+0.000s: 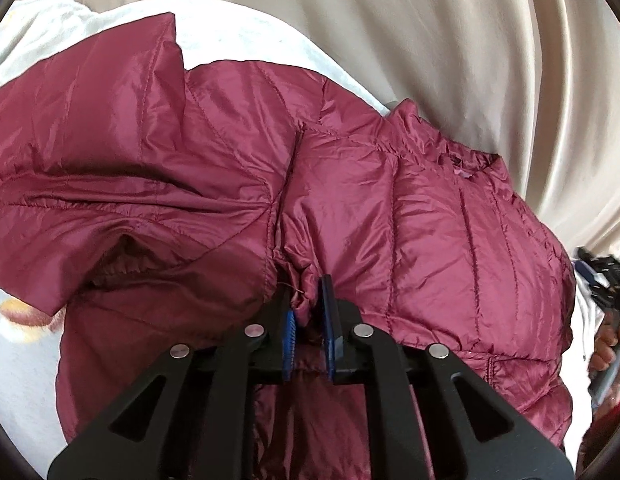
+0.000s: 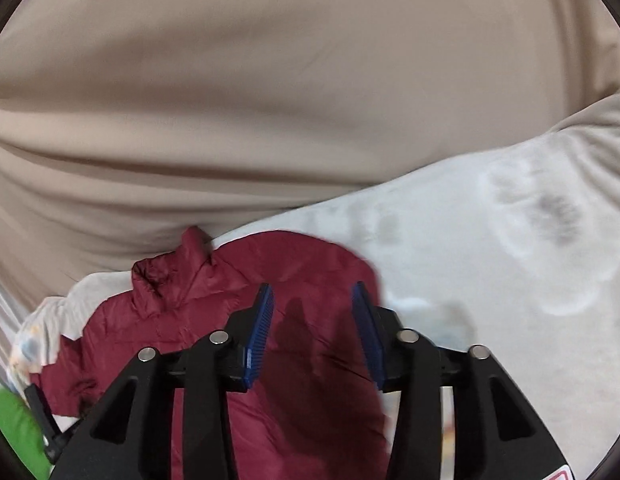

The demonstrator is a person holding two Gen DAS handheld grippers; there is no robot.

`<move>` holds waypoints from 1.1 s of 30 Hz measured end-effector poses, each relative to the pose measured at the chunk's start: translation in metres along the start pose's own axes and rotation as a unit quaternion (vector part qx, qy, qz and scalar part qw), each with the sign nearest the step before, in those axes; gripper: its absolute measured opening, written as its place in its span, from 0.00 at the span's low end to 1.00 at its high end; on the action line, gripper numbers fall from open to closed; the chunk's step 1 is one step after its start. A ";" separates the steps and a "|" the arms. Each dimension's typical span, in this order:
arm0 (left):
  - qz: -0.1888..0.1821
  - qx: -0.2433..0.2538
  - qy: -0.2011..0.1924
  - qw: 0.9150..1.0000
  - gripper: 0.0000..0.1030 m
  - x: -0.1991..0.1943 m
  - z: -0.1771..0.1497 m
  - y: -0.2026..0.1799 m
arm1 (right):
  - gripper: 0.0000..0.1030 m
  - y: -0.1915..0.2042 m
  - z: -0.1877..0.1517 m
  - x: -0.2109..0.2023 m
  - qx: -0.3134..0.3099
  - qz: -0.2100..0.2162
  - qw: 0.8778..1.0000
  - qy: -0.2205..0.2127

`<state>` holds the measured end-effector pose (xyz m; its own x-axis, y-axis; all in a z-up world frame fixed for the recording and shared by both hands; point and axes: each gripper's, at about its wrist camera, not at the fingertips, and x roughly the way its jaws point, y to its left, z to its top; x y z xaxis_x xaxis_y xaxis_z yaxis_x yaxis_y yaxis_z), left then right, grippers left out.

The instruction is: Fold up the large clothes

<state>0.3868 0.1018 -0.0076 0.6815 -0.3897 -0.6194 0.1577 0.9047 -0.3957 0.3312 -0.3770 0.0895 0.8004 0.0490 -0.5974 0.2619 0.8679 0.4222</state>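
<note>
A maroon quilted puffer jacket (image 1: 389, 208) lies spread on a white fleece blanket (image 1: 238, 36), collar toward the right and a sleeve folded across at the left. My left gripper (image 1: 308, 296) is shut on a bunch of the jacket's fabric near its middle. In the right wrist view the jacket (image 2: 310, 360) lies below my right gripper (image 2: 313, 296), which is open and empty, hovering above the fabric near the jacket's edge. Its collar (image 2: 182, 264) stands up at the left.
A beige curtain (image 1: 449, 40) hangs behind the blanket and fills the upper right wrist view (image 2: 270, 100). The white blanket (image 2: 489, 260) extends to the right. Something green (image 2: 14, 432) sits at the lower left. A hand holding the other gripper (image 1: 605, 320) shows at right.
</note>
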 end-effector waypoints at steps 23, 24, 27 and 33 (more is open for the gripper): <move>0.020 0.042 0.000 0.999 0.31 0.007 0.001 -0.022 | 0.09 -0.035 -0.084 -0.053 -0.094 -0.049 0.993 0.053; 0.022 0.040 -0.001 0.999 0.30 0.006 0.001 -0.021 | 0.07 -0.031 -0.083 -0.047 -0.092 -0.041 0.993 0.056; 0.024 0.029 -0.005 0.999 0.28 0.004 0.002 -0.017 | 0.01 -0.027 -0.086 -0.023 -0.095 -0.051 0.991 0.081; 0.009 0.016 -0.002 1.000 0.28 0.006 0.002 -0.010 | 0.00 -0.029 -0.099 -0.003 -0.110 -0.084 0.987 0.080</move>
<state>0.3907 0.0913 -0.0058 0.6865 -0.3735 -0.6238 0.1680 0.9162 -0.3637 0.2681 -0.3534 0.0121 0.6559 -0.0426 -0.7536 0.2459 0.9560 0.1599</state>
